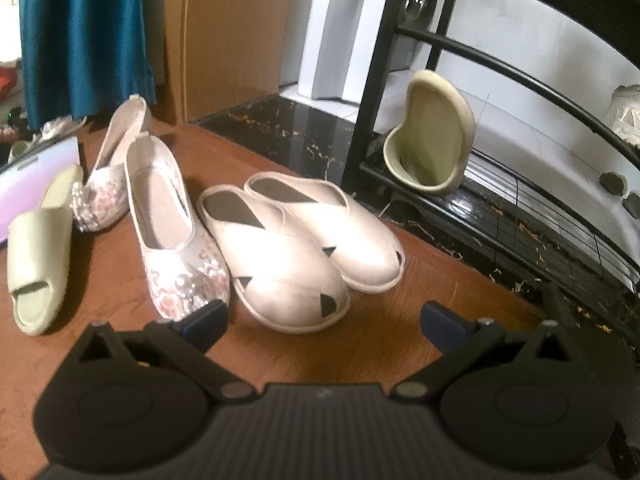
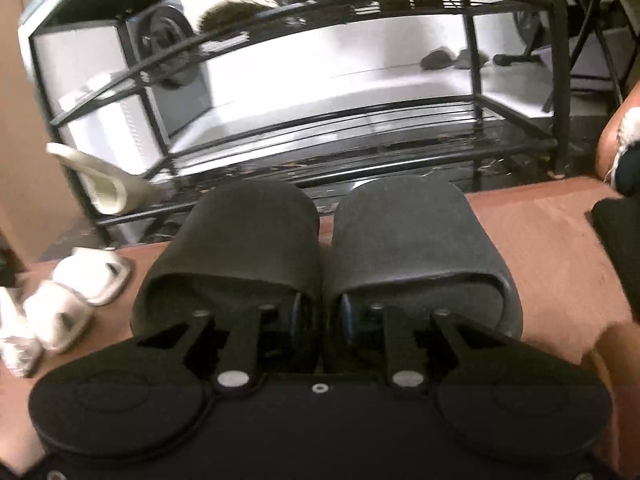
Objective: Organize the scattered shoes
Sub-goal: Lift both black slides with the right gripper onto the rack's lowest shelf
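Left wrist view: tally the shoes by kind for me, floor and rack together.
Cream cross-strap slippers: 2
Floral beaded flats: 2
Pale green slides: 2, one on the floor, one propped on the black rack
Total: 6

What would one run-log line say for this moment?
right gripper: shut on pair of dark grey slippers | left gripper: open, empty | black metal shoe rack: ahead

A brown wooden floor (image 1: 132, 280) meets black marble tiles (image 1: 304, 120); behind hang a blue curtain (image 1: 84, 36) and white wall (image 1: 500, 28).
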`<action>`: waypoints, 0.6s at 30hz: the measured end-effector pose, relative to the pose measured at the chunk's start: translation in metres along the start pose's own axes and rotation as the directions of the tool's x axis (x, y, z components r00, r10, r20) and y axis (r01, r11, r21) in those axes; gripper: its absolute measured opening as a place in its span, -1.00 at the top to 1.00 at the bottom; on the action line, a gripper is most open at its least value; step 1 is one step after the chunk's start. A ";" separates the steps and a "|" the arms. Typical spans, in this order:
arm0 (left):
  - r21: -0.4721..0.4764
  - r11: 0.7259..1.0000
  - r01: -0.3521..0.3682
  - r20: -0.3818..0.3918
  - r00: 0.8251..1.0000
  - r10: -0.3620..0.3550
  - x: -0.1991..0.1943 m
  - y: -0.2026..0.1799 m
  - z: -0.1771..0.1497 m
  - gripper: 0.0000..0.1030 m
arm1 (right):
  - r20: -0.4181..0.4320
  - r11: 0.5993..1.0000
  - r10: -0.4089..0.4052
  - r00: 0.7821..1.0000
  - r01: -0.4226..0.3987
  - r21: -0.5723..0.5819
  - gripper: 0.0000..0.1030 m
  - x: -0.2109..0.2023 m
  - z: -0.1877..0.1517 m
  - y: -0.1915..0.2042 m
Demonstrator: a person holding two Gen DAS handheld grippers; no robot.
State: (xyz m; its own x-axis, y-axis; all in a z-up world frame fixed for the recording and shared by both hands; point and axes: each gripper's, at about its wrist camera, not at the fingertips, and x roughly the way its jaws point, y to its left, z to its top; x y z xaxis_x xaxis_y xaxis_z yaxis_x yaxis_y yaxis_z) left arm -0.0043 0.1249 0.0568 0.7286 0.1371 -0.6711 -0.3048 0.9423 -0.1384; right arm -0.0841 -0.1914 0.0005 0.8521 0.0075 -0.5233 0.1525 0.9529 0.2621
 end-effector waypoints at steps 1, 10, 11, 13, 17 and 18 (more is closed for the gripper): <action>0.003 1.000 0.000 0.002 1.000 0.000 -0.001 0.000 0.000 -0.99 | 0.005 1.000 0.019 1.000 -0.019 -0.009 0.59 -0.006 0.000 0.004; 0.011 1.000 -0.007 0.014 1.000 0.007 -0.004 -0.002 0.001 -0.99 | 0.121 0.990 0.103 0.987 -0.090 -0.104 0.59 -0.036 0.017 0.019; 0.010 1.000 -0.006 0.014 1.000 0.006 -0.004 -0.001 0.001 -0.99 | 0.129 0.991 0.098 0.987 -0.085 -0.100 0.59 -0.035 0.021 0.017; 0.009 1.000 -0.004 0.012 1.000 0.004 -0.004 -0.001 0.001 -0.99 | 0.139 0.995 0.071 0.988 -0.060 -0.082 0.58 -0.027 0.035 0.006; 0.005 1.000 -0.004 0.002 1.000 0.004 -0.002 -0.001 0.001 -0.99 | 0.131 1.000 0.003 0.991 0.000 -0.022 0.58 0.006 0.076 -0.028; 0.003 1.000 -0.006 0.004 1.000 0.006 -0.002 -0.001 0.000 -0.99 | 0.129 1.000 -0.013 0.992 0.015 -0.011 0.57 0.015 0.087 -0.037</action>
State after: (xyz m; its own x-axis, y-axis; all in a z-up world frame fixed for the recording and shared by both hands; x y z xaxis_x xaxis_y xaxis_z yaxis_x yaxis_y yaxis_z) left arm -0.0049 0.1235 0.0584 0.7289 0.1438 -0.6693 -0.3073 0.9424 -0.1322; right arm -0.0336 -0.2528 0.0535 0.9075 -0.0446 -0.4176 0.1599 0.9561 0.2455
